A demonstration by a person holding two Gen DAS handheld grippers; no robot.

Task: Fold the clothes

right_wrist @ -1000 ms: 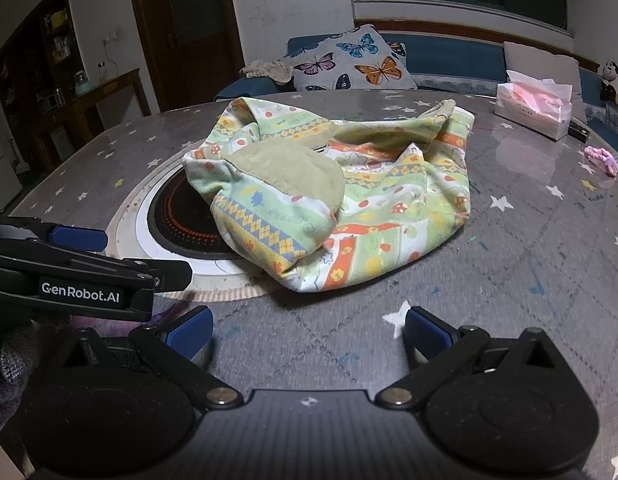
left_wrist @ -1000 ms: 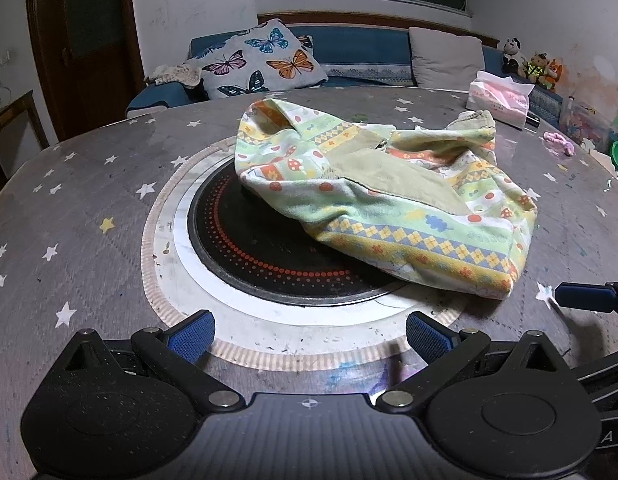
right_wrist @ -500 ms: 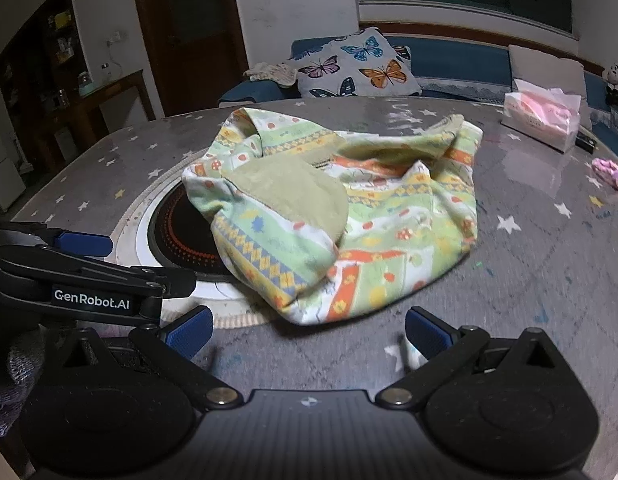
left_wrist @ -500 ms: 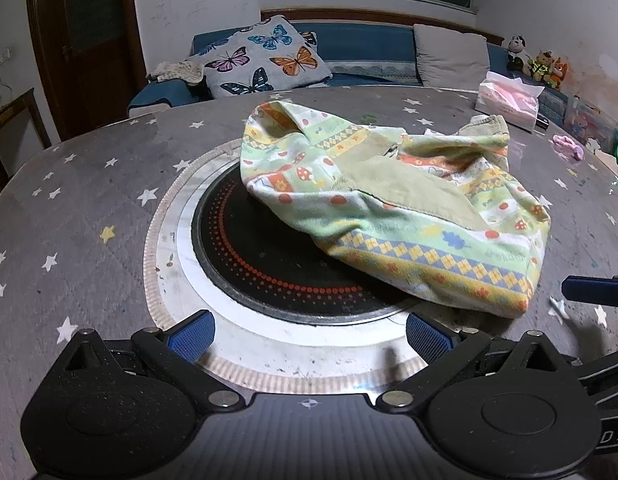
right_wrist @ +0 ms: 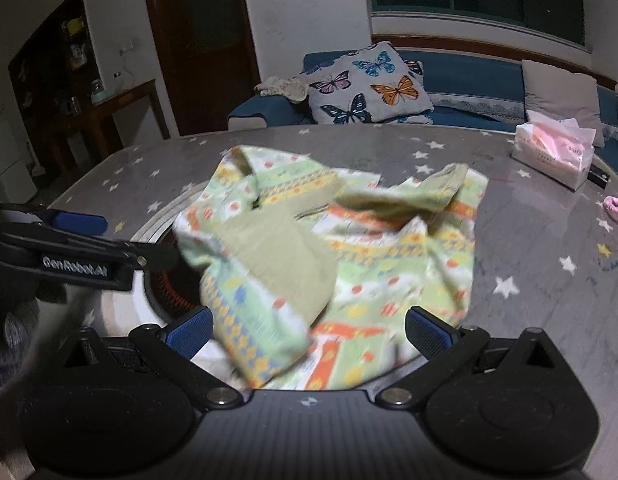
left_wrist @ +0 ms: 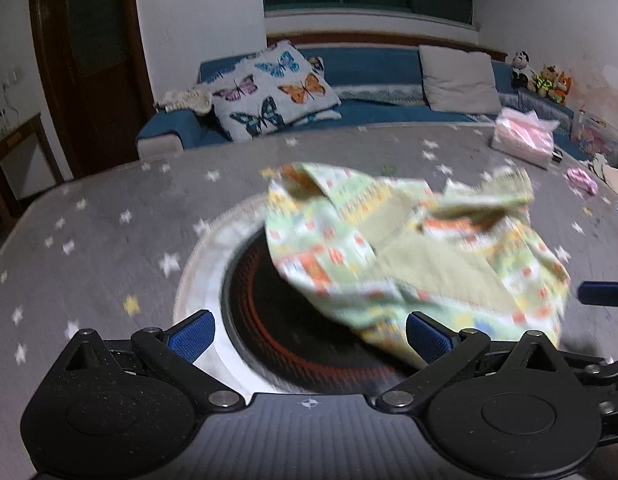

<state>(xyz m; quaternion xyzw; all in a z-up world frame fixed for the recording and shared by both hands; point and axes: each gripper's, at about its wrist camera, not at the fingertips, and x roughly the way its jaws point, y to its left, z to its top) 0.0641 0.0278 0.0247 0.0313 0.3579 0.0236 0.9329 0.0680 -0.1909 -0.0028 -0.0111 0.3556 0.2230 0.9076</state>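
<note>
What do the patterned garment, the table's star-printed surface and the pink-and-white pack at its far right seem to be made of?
Garment: soft woven or knit fabric, matte, judging by its limp folds.
Table surface: probably a glossy plastic or glass cover, since it shows faint reflections.
Pack: thin plastic wrap holding paper tissues, apparently; crinkled top.

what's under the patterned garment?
The garment lies partly over the black round hotplate and its pale ring, partly on the star-print table. Anything beneath the cloth is hidden.
</note>
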